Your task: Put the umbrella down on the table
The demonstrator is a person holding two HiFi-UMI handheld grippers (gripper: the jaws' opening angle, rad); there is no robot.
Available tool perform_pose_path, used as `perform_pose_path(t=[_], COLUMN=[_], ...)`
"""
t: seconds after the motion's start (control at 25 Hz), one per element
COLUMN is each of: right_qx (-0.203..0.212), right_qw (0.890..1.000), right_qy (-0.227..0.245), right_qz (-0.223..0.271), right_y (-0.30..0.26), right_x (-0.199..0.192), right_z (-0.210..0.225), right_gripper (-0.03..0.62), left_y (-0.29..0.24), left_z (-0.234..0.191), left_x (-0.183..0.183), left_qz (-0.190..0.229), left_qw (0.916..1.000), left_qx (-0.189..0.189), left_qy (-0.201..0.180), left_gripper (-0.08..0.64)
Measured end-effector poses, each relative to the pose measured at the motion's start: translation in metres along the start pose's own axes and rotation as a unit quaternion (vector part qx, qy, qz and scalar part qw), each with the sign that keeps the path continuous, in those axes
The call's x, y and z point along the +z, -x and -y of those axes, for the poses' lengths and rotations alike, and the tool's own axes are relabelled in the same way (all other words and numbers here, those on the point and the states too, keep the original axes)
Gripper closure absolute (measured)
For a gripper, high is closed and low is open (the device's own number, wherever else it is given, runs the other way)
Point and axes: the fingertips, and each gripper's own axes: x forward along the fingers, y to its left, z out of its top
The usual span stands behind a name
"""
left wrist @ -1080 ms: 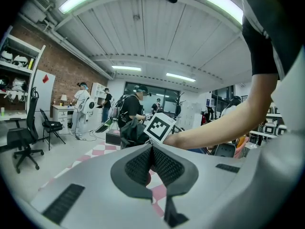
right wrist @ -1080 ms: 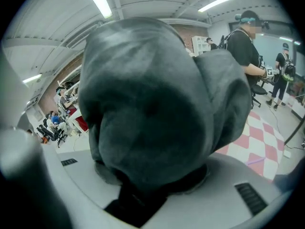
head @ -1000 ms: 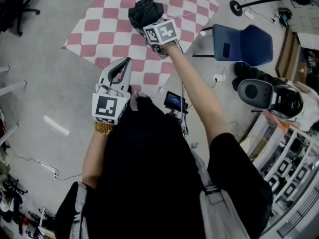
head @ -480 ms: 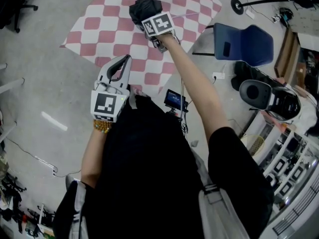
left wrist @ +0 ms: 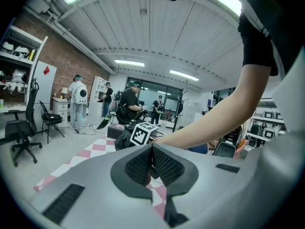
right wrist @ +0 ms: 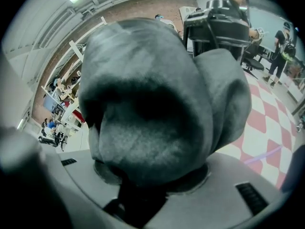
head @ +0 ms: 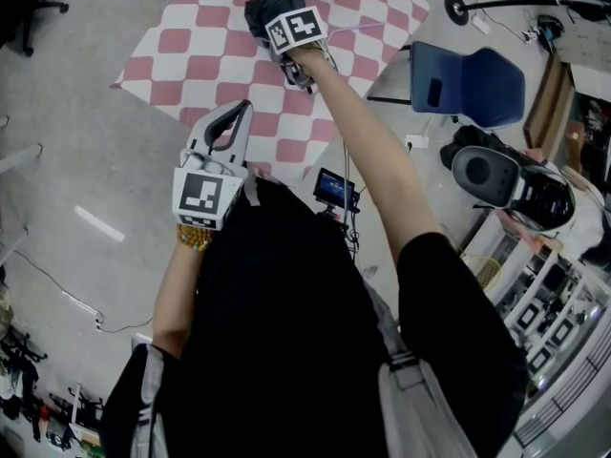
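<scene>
A folded black umbrella [head: 256, 10] hangs over the red-and-white checkered table [head: 196, 55] at the top of the head view. My right gripper [head: 277, 12] is shut on it, arm stretched forward; its jaws have just been easing apart a little with the umbrella still between them. In the right gripper view the umbrella's dark fabric [right wrist: 147, 94] fills the frame and hides the fingertips of that gripper [right wrist: 147, 171]. My left gripper [head: 241, 113] stays close to my body, shut with nothing in it; its ribbed pads meet in the left gripper view [left wrist: 151, 149].
A blue chair [head: 468, 84] stands right of the table, a small screen [head: 334, 194] by its near corner. A black stand [head: 458, 10] and shelving lie at the right. Several people [left wrist: 128, 104] and an office chair [left wrist: 24, 128] are beyond the table.
My right gripper has carried the umbrella farther out and lower over the checkered table. The left gripper has drifted slightly left and stays shut.
</scene>
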Motion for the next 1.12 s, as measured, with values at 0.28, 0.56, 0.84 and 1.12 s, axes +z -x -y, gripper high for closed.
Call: perform_pose_path(t=[0.28, 0.56, 0.84, 1.12], right_qx=[-0.017, -0.032, -0.032, -0.03], right_qw=[1.0, 0.999, 0.998, 0.998], right_qy=[-0.012, -0.02, -0.03, -0.041], right_qz=[-0.021, -0.029, -0.039, -0.042], right_y=[-0.016, -0.024, -0.03, -0.032], right_x=[-0.004, -0.004, -0.009, -0.013], right_z=[0.007, 0.014, 0.013, 0.013], right_gripper=[0.384, 0.358, 0.344, 0.339], left_y=[0.001, 0.002, 0.006, 0.008], left_z=[-0.011, -0.017, -0.024, -0.028], left_x=[-0.001, -0.003, -0.003, -0.005], left_qz=[-0.003, -0.009, -0.015, -0.016], left_qw=[0.9999, 0.9998, 0.9997, 0.9996], left_qx=[0.008, 0.012, 0.016, 0.018], left_qy=[0.006, 0.011, 0.015, 0.015], left_gripper=[0.546, 0.546, 0.546, 0.546])
